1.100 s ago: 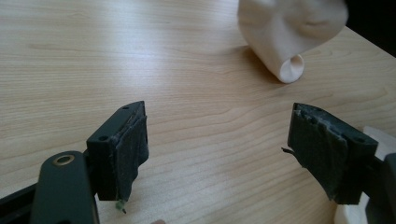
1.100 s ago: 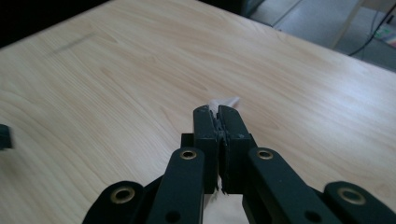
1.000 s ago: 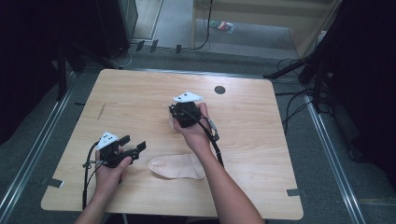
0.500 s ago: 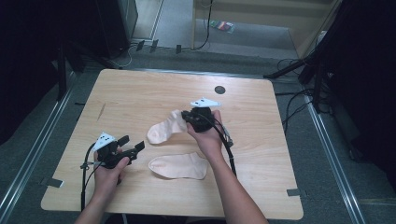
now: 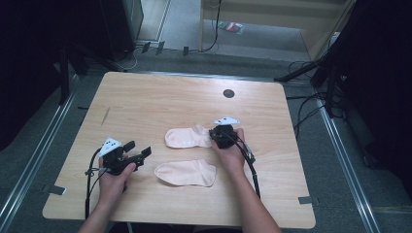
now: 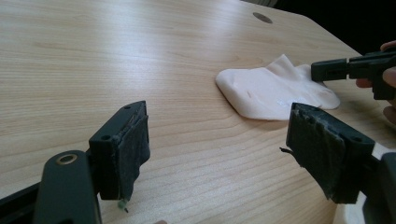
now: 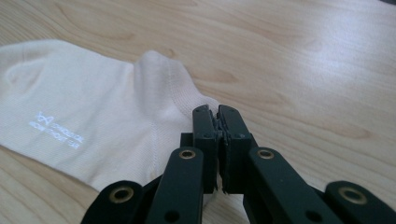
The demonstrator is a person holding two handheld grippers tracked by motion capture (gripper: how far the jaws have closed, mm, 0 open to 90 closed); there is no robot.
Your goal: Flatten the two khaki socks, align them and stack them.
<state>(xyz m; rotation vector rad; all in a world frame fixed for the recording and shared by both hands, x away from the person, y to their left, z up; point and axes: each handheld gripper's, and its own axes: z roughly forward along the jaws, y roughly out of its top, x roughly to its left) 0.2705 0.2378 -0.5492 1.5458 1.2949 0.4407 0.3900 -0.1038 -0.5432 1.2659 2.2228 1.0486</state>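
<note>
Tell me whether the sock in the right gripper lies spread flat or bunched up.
Spread flat. The far sock lies smooth on the table, and the right gripper, jaws shut, pinches its cuff edge.

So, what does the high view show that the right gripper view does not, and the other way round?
The high view adds the near sock, lying flat in front of the person, the left gripper with its jaws open, and the dark hole near the table's far edge.

The right gripper view adds small pale lettering printed on the far sock, and the jaws pressed together on its cuff.

Shared: the far sock, the right gripper at its cuff end, and the wooden table.
</note>
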